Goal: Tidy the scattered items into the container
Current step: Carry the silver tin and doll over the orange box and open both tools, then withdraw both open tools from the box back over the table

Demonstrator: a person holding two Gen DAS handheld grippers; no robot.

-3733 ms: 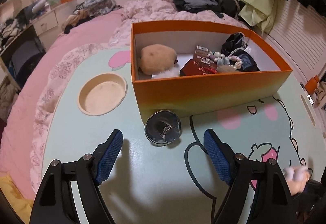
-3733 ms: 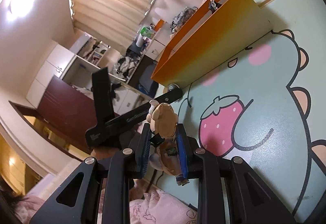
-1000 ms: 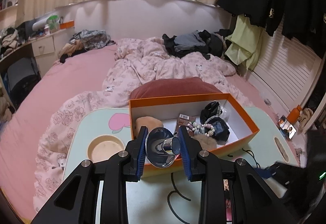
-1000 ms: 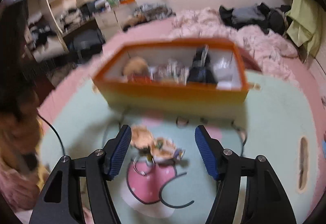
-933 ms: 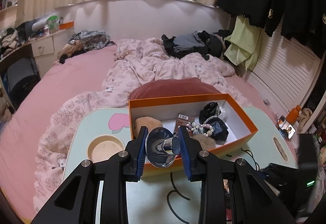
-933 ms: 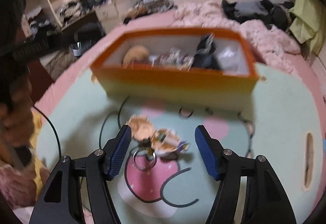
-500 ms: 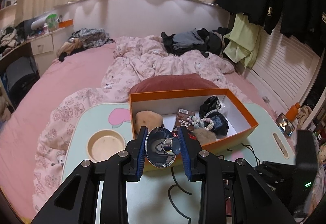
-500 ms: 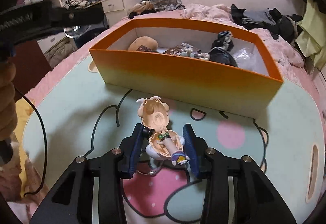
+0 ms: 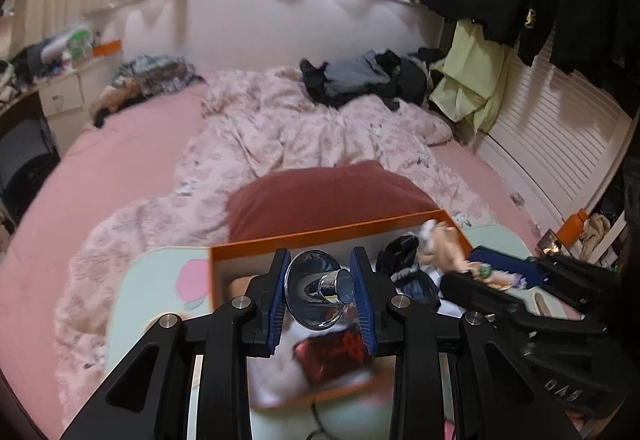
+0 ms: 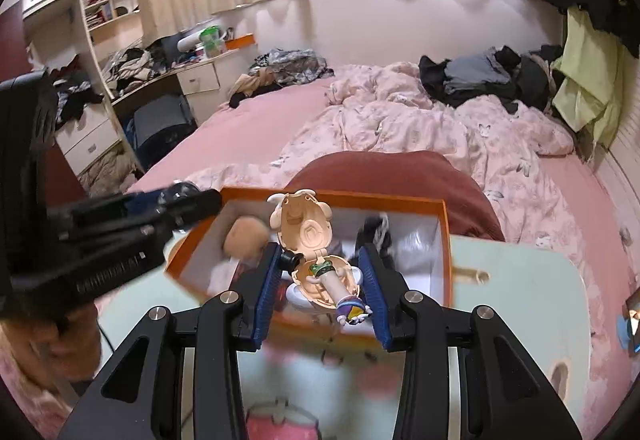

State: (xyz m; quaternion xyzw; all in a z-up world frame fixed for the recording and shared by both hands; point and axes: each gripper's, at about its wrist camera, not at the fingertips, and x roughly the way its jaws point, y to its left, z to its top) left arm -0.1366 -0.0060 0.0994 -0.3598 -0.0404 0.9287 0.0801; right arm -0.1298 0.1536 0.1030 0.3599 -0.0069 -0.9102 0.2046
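A: Left side first. What is your left hand-held gripper (image 9: 320, 294) doing?

B: Your left hand-held gripper carries the shiny round chrome metal disc with a short stubby knob (image 9: 319, 288) between its blue pads. The jaws are opening right now, but the disc sits between them and the pads look to be touching its rim on both sides. It hangs above the orange cardboard box with white inner walls (image 9: 320, 236).

A: And the right one?

B: Your right hand-held gripper (image 10: 320, 278) is clenched on the small peach-coloured plastic pig-like figurine with a green wristband (image 10: 310, 246). Its head sticks up past the fingertips, over the box's open top. In the left view that gripper reaches in from the right, figurine at its tip over the box's right end.

A: Where's the box?

B: On the pale mint-green counter with cartoon print (image 10: 516, 280), which rests on the pink bed (image 9: 120, 159). A dark red cushion (image 9: 332, 195) lies just behind the box.

A: Anything inside already?

B: Yes: a tan fuzzy round plush (image 10: 245, 236) at the left end, a dark red glossy packet (image 9: 334, 354) under your left gripper, and black fabric items (image 9: 404, 260) toward the right. Blurred, so finer detail I can't tell.

A: Background?

B: Crumpled pink floral duvet (image 10: 400, 127) with a heap of dark clothes (image 10: 484, 77) on it.
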